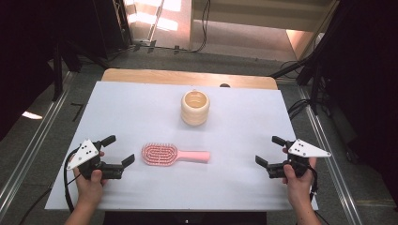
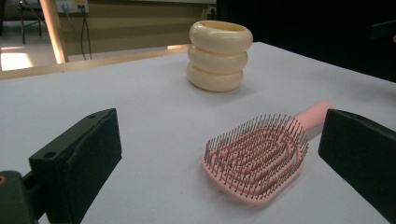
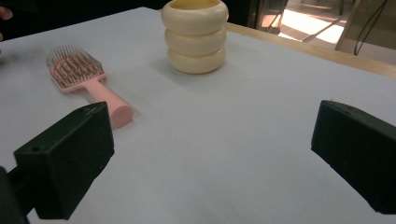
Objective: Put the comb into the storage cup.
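A pink hairbrush lies bristles up on the white table cover, its handle pointing right in the high view. Behind it stands a cream ribbed cup, upright and empty as far as I can see. My left gripper is open just left of the brush head, jaws spread wide with nothing between them. My right gripper is open at the right side of the table, well clear of the brush handle.
The white cover lies over a wooden table whose bare strip shows at the far edge. Dark stands and cables ring the table on the floor. A hand holds each gripper near the front edge.
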The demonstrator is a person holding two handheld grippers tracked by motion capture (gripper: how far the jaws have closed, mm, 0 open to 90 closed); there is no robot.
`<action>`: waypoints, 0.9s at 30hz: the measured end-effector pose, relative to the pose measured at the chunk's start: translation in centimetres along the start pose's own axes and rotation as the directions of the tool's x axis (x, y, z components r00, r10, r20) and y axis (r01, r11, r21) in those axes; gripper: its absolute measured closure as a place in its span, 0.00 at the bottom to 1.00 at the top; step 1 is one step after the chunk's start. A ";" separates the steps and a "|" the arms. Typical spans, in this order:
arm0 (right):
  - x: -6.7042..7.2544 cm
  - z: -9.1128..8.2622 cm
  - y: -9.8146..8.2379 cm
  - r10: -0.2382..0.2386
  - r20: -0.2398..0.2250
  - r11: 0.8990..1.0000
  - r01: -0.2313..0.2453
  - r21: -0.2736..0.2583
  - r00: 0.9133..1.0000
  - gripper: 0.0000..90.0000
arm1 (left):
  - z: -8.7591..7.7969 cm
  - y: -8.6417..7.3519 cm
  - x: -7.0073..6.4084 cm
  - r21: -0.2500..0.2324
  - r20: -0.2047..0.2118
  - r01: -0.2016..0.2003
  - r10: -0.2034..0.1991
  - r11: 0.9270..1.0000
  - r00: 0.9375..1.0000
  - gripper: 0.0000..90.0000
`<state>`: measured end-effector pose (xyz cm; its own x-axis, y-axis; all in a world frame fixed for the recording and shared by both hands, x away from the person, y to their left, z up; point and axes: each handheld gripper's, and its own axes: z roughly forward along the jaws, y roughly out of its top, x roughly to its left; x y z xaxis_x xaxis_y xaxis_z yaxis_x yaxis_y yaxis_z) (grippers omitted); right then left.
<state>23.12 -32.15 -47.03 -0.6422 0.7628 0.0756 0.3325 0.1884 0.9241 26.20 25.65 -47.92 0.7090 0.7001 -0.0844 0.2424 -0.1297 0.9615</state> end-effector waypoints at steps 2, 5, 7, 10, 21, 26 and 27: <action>0.0 0.3 0.4 -0.006 -0.021 1.000 0.007 0.013 1.000 0.00 | -0.1 0.0 0.0 -0.002 -0.003 -0.001 0.001 1.000 1.000 0.00; 0.2 0.9 1.0 -0.014 -0.043 0.999 0.015 0.032 0.999 0.00 | -0.1 -0.1 0.1 -0.006 -0.002 -0.001 0.001 1.000 1.000 0.00; 0.3 1.3 1.3 -0.020 -0.059 0.999 0.023 0.037 0.998 0.00 | -0.1 -0.2 0.1 -0.007 -0.003 0.004 -0.004 1.000 1.000 0.00; 0.6 1.8 1.8 -0.033 -0.067 0.998 0.036 0.049 0.997 0.00 | -0.1 -0.3 0.1 -0.008 -0.002 0.002 -0.002 1.000 1.000 0.00; 1.2 3.8 3.3 -0.050 -0.096 0.994 0.059 0.094 0.994 0.00 | 0.2 -0.4 -0.2 0.009 0.012 -0.019 0.019 1.000 1.000 0.00; 1.4 4.5 3.9 -0.064 -0.111 0.991 0.076 0.110 0.992 0.00 | 0.1 -0.4 -0.1 0.003 0.012 -0.015 0.015 1.000 1.000 0.00; 1.5 4.6 4.0 -0.065 -0.115 0.991 0.078 0.112 0.991 0.00 | 0.1 -0.4 -0.1 0.001 0.014 -0.014 0.014 1.000 1.000 0.00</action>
<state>26.72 -27.42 -44.95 -0.7377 0.6726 0.0583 0.3571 0.3155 0.8792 26.08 25.62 -48.32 0.7213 0.6886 -0.0746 0.2329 -0.1397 0.9624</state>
